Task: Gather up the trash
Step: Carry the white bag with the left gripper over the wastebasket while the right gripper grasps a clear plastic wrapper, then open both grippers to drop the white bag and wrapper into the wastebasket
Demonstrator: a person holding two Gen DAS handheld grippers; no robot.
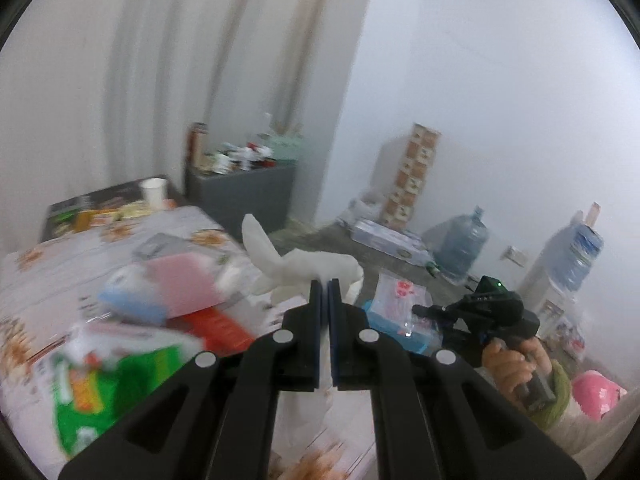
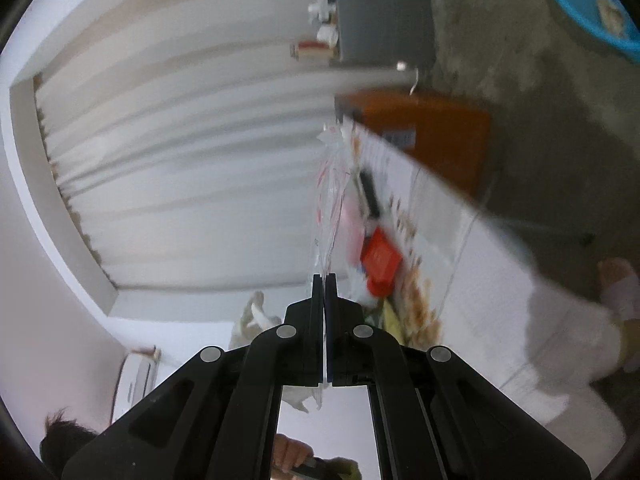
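In the left wrist view my left gripper (image 1: 325, 285) is shut on a crumpled white tissue (image 1: 296, 268), which sticks out beyond the fingertips above the table's edge. To its right, a hand holds my right gripper (image 1: 420, 311), which pinches a clear plastic bag (image 1: 400, 300) with red print. The right wrist view is rolled sideways. There my right gripper (image 2: 324, 280) is shut on the same clear bag (image 2: 332, 200), which stands out ahead of the fingertips. The white tissue (image 2: 252, 320) shows just left of the right gripper's fingers.
A table with a flowered cloth (image 1: 48, 280) bears a pink and blue pack (image 1: 168, 288), a red box (image 1: 216, 324), a green packet (image 1: 104, 384) and a paper cup (image 1: 154, 192). Water jugs (image 1: 464, 244) and a blue basin (image 2: 592, 4) stand on the floor.
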